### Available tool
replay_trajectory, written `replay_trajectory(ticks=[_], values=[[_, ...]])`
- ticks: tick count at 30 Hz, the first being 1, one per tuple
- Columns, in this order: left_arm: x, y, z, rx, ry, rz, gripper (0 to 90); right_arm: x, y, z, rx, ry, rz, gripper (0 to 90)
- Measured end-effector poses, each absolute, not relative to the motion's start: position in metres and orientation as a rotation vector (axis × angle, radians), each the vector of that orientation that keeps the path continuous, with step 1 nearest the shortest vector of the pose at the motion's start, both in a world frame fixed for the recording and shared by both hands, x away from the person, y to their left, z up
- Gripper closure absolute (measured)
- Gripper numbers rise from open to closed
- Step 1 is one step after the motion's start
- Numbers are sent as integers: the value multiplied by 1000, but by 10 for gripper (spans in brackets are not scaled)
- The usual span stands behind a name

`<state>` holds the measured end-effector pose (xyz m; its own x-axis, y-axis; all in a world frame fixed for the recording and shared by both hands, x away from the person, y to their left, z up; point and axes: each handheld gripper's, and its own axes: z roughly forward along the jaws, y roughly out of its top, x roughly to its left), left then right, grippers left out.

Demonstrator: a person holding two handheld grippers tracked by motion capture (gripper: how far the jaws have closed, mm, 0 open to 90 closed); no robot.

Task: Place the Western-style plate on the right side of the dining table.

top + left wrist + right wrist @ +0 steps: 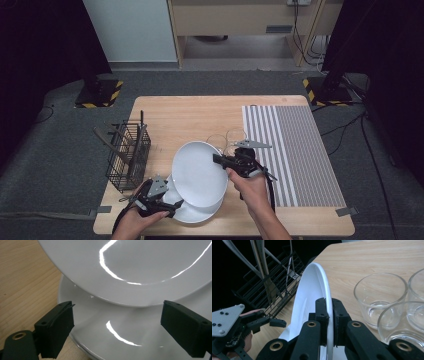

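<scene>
Nearest the person, the left gripper (167, 202) rests at the table's front edge with its jaws standing apart, one to each side of the lower plate (120, 340); nothing is pinched between them, so it seems there to steady or guard that plate rather than lift it. The lower plate lies flat on the wooden table (200, 112). Over it leans the upper plate (199, 172), tilted up on its rim, because the right gripper (329, 315) has its jaws clamped on that rim's right edge, a grip that probably serves to peel the top plate off the stack. To the left stands a black wire basket (129, 155) with utensils upright. Beyond the plates sit clear glasses (380, 297), just beside a striped mat (292, 150), safely off the lift path.
</scene>
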<state>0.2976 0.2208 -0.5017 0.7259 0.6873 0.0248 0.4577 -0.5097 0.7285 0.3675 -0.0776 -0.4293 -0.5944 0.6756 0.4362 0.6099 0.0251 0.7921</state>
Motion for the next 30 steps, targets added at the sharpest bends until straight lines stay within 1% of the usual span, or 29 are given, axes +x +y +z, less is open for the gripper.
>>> replay_trajectory(ticks=[30], values=[[298, 221, -497, 2142, 865, 427, 94, 382, -101, -407, 1424, 2066, 1758, 855]])
